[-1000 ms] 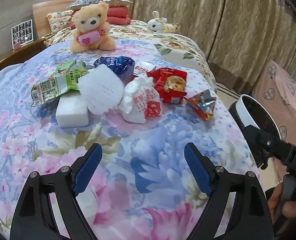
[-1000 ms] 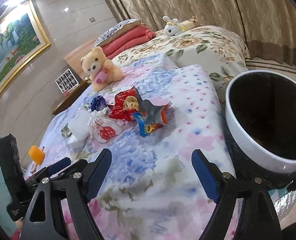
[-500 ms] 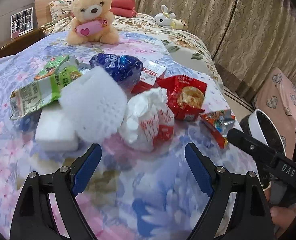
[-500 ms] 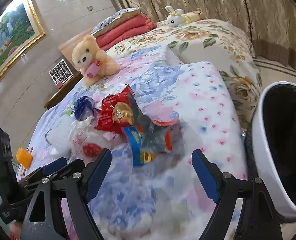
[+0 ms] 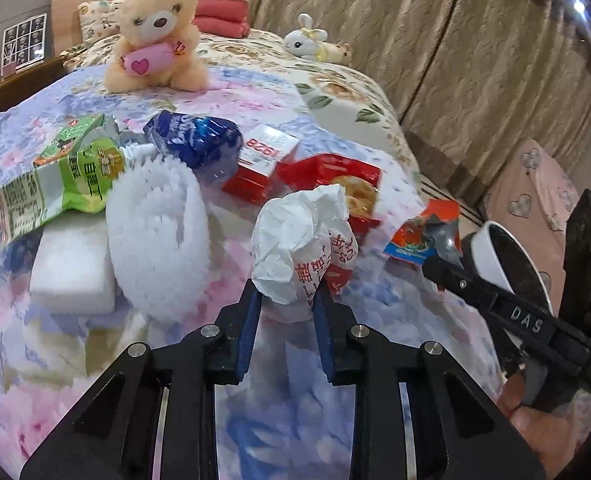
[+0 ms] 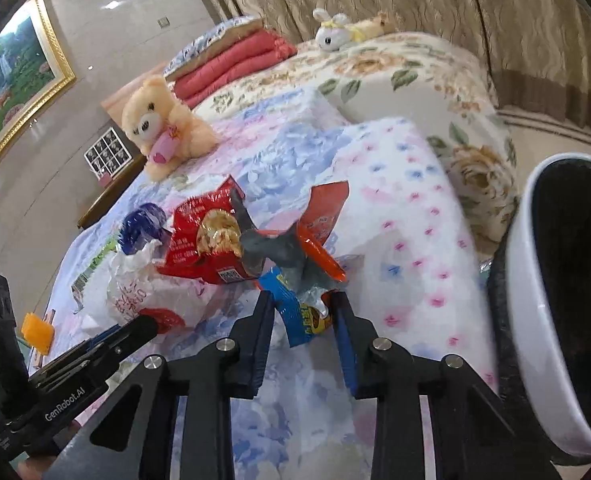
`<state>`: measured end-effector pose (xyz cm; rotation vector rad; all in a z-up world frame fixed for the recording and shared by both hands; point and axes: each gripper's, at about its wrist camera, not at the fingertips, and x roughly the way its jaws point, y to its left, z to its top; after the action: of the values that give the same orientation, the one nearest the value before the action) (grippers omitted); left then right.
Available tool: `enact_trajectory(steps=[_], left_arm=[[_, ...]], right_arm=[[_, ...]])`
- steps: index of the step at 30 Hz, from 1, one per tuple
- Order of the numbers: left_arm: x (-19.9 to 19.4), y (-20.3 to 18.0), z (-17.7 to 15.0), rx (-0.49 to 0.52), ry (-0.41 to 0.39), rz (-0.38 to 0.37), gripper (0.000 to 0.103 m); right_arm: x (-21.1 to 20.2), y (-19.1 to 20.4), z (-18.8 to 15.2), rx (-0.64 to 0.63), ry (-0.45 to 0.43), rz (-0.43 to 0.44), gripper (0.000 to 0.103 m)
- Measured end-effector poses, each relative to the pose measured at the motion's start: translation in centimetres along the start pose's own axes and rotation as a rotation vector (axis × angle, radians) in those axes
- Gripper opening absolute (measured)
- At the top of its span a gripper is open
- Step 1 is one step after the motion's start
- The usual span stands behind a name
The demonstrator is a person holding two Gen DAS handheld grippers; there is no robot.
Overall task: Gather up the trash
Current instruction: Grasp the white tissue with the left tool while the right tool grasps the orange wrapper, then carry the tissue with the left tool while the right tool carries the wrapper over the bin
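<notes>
White bag (image 5: 295, 240) between hand-held gripper (image 5: 286, 300).

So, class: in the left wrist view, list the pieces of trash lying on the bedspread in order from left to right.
Green wrapper → white foam net → crumpled white bag held in the left gripper → orange foil packet → bin's white rim.

Floral-quilted bed (image 5: 75, 360) – snack wrappers (image 5: 335, 184), white foam block (image 5: 71, 276), teddy bear (image 5: 155, 40) atop
</notes>
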<state>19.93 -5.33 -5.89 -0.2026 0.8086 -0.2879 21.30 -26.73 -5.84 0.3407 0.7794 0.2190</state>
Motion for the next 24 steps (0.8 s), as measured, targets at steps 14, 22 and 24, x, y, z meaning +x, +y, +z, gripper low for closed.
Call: enact_trajectory(steps=[14, 22, 24], left_arm=[[-3.7, -3.0, -3.2, 0.073, 0.001, -0.045, 0.025], [-4.5, -3.9, -3.7, 0.090, 0.005, -0.058, 0.025], [-4.7, -4.5, -3.6, 0.101, 0.003, -0.068, 0.025]], right_arm=[[-5.1, -0.9, -3.1, -0.006, 0.008, 0.047, 0.027], [-6.6, -1.1, -4.6, -0.003, 0.004, 0.057, 0.026], [-7.3, -1.2, -4.7, -0.005, -0.008, 0.051, 0.026]])
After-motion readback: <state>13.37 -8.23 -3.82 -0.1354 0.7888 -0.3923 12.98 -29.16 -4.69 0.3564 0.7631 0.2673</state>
